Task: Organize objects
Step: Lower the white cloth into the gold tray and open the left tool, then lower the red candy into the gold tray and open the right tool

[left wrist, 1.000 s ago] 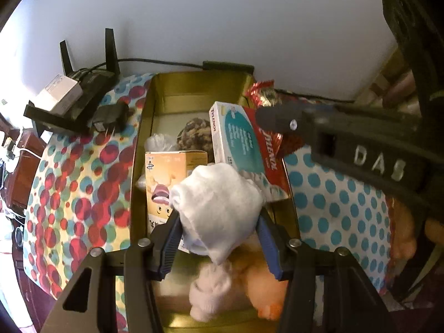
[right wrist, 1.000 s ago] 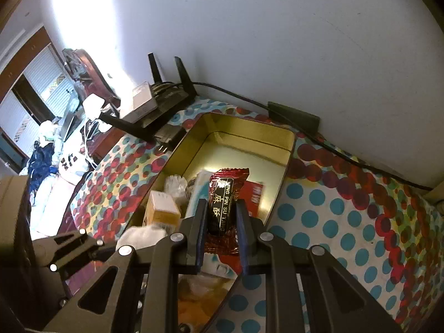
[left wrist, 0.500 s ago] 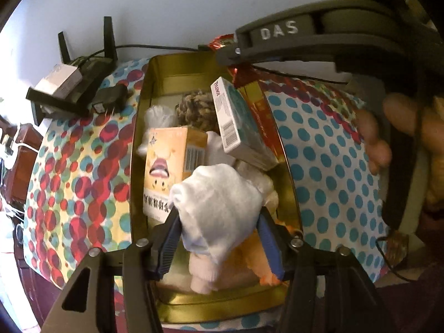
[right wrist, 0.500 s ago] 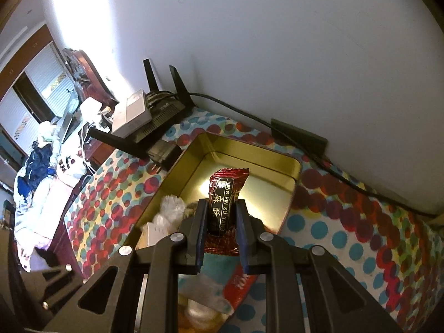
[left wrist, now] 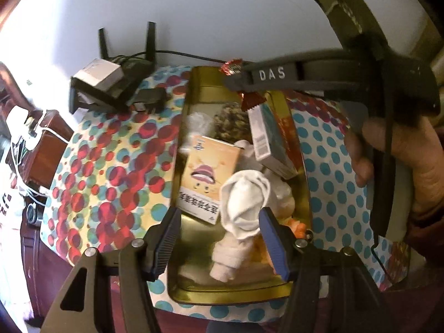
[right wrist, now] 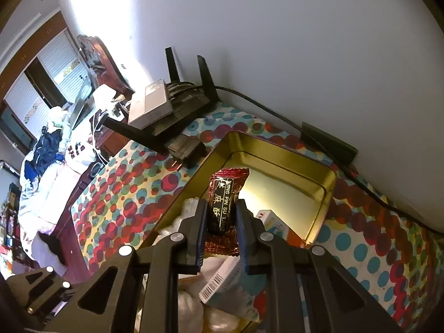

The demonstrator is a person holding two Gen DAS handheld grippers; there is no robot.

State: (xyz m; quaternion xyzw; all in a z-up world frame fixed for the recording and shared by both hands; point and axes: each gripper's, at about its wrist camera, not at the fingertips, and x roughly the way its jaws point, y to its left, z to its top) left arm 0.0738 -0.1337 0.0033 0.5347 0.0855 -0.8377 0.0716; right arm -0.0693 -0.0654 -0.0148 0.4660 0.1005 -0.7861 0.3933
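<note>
Gold tin sits lengthwise on a dotted tablecloth, its far short end toward the white wall. Right gripper is clamped on a red candy packet; the packet stands nearly upright between the pads, long axis running up the frame along the fingers, crimped top edge pointing toward the tin's bare far end, black label with gold lettering facing the camera. It hangs above the tin, not resting on anything. Left gripper has its jaws opening over the tin's near end; a rolled white sock lies between them, its long axis roughly along the tin, touching or nearly touching the right-hand pad and clear of the left-hand one. Left wrist view alone shows the tin's crowded near half: an orange carton with a cartoon face lying flat, a teal-and-white box leaning against the right wall, a brown speckled bundle, white wrapped items, something orange under the sock. It also shows the right gripper from outside, with the person's hand on its handle and the packet's red ends sticking out either side of the fingers. Right wrist view alone shows the packet's label and the tin's empty far floor. Both views catch the black router with a grey box on top.
</note>
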